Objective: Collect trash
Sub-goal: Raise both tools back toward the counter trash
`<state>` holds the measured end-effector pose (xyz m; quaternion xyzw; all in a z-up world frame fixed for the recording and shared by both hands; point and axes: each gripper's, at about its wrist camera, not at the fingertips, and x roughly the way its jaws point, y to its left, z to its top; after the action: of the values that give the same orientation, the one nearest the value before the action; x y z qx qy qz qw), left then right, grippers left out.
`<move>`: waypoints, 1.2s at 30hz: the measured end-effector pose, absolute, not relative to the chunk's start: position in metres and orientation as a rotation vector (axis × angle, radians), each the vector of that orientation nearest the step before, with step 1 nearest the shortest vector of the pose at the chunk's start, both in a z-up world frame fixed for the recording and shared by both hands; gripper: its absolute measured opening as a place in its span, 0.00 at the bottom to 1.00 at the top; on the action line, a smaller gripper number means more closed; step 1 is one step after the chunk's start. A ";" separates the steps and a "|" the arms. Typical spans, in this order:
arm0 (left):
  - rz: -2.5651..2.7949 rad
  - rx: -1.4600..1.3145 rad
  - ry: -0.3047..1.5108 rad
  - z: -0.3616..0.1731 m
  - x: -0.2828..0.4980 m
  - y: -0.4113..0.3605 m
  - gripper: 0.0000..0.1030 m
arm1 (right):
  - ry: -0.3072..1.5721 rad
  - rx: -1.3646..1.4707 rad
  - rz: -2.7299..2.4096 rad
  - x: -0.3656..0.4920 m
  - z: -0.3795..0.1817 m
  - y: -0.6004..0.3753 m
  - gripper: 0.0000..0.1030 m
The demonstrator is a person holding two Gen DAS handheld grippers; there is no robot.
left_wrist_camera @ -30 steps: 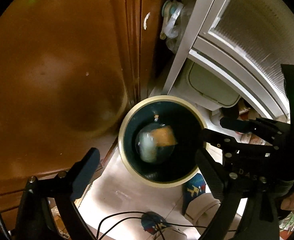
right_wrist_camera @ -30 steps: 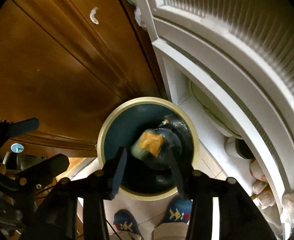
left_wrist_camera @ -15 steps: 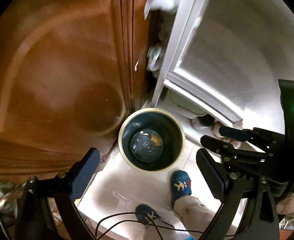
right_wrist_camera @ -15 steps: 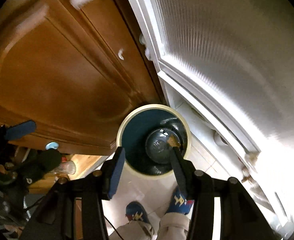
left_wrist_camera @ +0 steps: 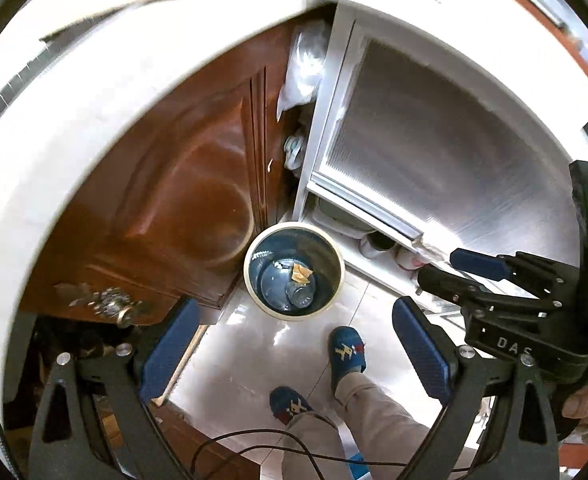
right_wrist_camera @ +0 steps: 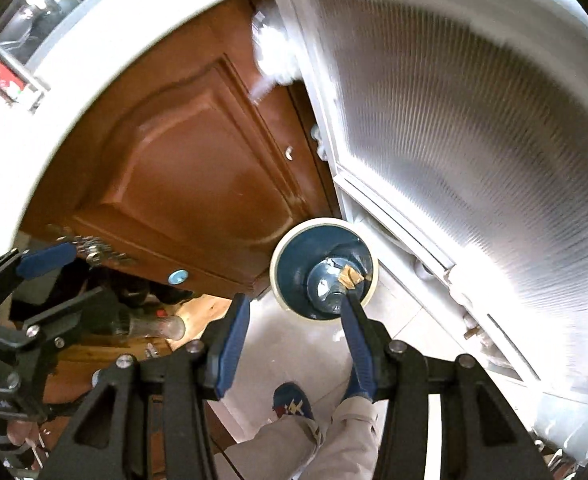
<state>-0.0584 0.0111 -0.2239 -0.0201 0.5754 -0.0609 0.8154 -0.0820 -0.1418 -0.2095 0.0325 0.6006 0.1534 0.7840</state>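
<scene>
Left wrist: both tongs (left_wrist_camera: 292,346) (right_wrist_camera: 294,340) gape empty above the bin (left_wrist_camera: 294,230).

Left gripper (left_wrist_camera: 294,348), lower frame: jaws wide apart, nothing between pads, pointing steeply down. Right gripper (right_wrist_camera: 294,340), lower frame: jaws parted, empty, same steep downward pitch. Person's feet (left_wrist_camera: 347,354) below.

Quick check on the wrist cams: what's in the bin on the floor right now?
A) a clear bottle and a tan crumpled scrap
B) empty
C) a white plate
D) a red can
A: looking down into the bin, a clear bottle lies at the bottom with a tan crumpled scrap beside it; both grippers are empty above it.
</scene>
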 end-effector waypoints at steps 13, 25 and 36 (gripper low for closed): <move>-0.177 -0.023 1.003 -0.085 -0.072 0.006 0.93 | 1.083 0.035 0.329 -0.111 -0.078 -0.149 0.46; -0.197 -0.032 0.840 0.004 -0.021 -0.002 0.93 | 0.893 0.069 0.271 -0.059 0.024 -0.172 0.47; -0.122 -0.123 0.854 -0.003 0.088 -0.012 0.93 | 0.917 0.117 0.315 0.059 0.021 -0.194 0.52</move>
<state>0.0880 -0.0121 -0.0029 -0.0594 0.4136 -0.0591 0.9066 0.0586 -0.1938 0.0210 0.0564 0.4403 0.1512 0.8832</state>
